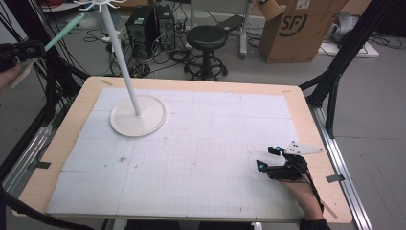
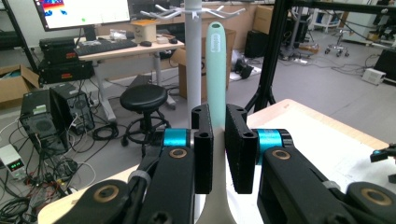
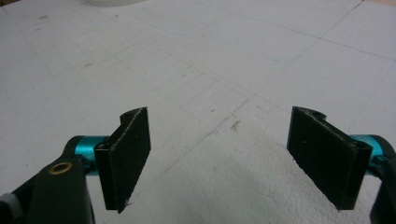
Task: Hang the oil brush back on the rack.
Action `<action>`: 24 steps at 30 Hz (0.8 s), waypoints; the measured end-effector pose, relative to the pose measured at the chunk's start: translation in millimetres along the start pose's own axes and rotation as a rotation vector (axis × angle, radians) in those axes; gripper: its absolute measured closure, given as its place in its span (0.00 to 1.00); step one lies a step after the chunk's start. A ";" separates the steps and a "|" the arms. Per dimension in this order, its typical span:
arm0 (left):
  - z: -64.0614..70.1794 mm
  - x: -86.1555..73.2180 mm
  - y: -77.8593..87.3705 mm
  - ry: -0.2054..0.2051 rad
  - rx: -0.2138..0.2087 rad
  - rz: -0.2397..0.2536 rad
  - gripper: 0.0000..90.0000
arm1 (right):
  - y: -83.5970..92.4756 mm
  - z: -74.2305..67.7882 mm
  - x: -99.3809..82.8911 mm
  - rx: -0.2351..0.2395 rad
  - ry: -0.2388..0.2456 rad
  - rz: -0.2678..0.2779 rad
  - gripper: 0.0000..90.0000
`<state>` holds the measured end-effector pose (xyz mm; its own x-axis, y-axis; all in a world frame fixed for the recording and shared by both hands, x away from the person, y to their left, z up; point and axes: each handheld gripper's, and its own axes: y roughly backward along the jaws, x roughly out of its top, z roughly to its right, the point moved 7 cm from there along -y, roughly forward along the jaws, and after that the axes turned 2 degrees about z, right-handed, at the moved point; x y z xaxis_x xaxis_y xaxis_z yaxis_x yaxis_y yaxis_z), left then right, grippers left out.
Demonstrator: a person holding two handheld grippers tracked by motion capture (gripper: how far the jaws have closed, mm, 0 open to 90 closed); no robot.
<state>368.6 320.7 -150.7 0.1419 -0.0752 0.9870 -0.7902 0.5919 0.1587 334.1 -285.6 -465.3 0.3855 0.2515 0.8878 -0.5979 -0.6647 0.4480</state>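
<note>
While my left gripper [image 2: 215, 149] clamps the green spoon [image 2: 216, 65] | right gripper [image 3: 229, 158] idles agape over the table [image 1: 306, 103] | step: carry | next: align handle with rack [image 1: 125, 62] hook, I judge.

Left gripper [image 2: 216, 154] raised, jaws clamped nearly together; right gripper [image 3: 224, 158] low, jaws spread wide.

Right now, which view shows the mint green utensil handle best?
The left gripper view: the mint green handle stands upright, clamped between the left gripper jaws. The high view shows it small at the far left edge.
</note>
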 end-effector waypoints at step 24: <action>-6.9 8.2 -3.7 -0.012 0.021 -0.013 0.91 | -0.8 -0.2 -1.5 0.006 -0.002 -0.009 0.23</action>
<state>376.9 323.4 -143.4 0.1450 -0.0924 0.9851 -0.8005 0.5742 0.1717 333.9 -285.3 -466.9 0.3919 0.2558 0.8837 -0.5905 -0.6666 0.4549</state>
